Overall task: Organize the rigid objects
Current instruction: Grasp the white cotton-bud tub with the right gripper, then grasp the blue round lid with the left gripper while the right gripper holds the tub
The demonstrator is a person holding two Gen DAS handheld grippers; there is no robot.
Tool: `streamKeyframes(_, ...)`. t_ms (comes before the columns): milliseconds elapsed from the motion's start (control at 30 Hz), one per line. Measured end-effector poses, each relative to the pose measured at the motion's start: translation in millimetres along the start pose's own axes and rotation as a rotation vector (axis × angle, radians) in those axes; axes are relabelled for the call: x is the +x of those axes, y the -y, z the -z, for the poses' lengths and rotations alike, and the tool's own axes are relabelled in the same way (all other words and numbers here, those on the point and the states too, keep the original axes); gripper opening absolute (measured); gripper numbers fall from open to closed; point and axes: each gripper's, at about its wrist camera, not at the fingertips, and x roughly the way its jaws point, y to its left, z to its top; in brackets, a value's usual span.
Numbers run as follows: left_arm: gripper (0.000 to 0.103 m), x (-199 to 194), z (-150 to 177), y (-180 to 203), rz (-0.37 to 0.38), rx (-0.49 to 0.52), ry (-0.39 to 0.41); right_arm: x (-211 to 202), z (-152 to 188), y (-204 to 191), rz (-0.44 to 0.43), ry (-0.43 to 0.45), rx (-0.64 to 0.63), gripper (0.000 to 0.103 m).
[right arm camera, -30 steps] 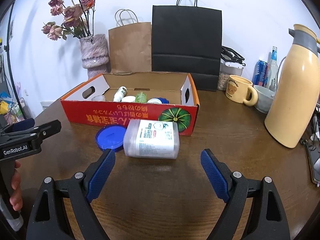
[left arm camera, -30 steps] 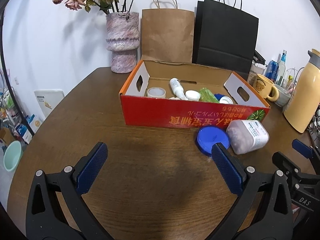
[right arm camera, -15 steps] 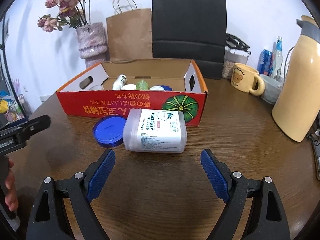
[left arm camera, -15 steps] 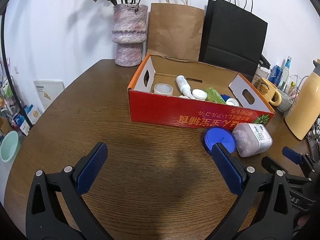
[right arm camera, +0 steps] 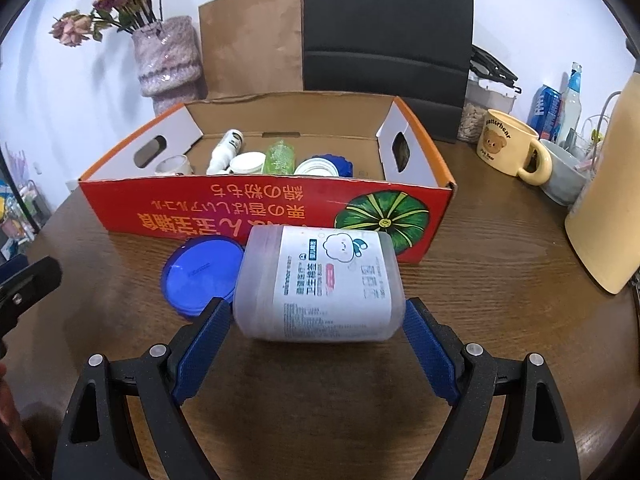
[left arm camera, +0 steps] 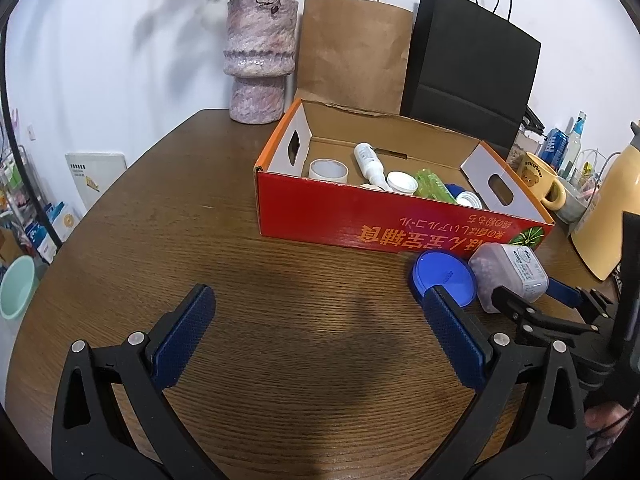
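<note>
A clear plastic jar (right arm camera: pixel 320 284) with a white label lies on its side in front of the red cardboard box (right arm camera: pixel 260 212). A blue lid (right arm camera: pixel 202 276) lies flat at the jar's left end. My right gripper (right arm camera: pixel 318 308) is open, its blue pads flanking the jar's near side without squeezing it. In the left wrist view the jar (left arm camera: pixel 508 272), the lid (left arm camera: pixel 442 276) and the right gripper (left arm camera: pixel 530 296) sit at the right. My left gripper (left arm camera: pixel 316 300) hangs open over bare table, empty. The box (left arm camera: pixel 360 224) holds a tape roll, a white bottle, caps and a green bottle.
Behind the box stand a pink vase (left arm camera: pixel 260 60) with flowers, a brown paper bag (left arm camera: pixel 356 48) and a black bag (left arm camera: pixel 468 72). To the right are a bear mug (right arm camera: pixel 508 148), a bowl, drink cans and a tall cream thermos (right arm camera: pixel 608 200).
My right gripper has come forward and down to the jar, which now lies between its fingertips. Its jaws kept the same width. The left gripper barely moved.
</note>
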Motion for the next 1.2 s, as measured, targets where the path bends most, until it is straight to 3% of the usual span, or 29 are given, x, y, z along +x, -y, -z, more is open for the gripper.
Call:
streamKeyframes(533,0.103,6,-1,1,-0.002,0.005,-0.013,33,-15,10,-0.025,-0.096,0.051,0.091)
streamKeyframes(633,0.103,8,0,2,-0.006,0.007,-0.016,31,-15,9,-0.036,-0.087,0.044,0.091)
streamKeyframes(667,0.103,9,0,2,-0.007,0.008,-0.017,30,-16,9,-0.040,-0.082,0.037,0.086)
streamKeyframes(1200,0.103,18,3,19,-0.009,0.052,-0.032,-1,-14,26,-0.031,0.031,0.023,0.085)
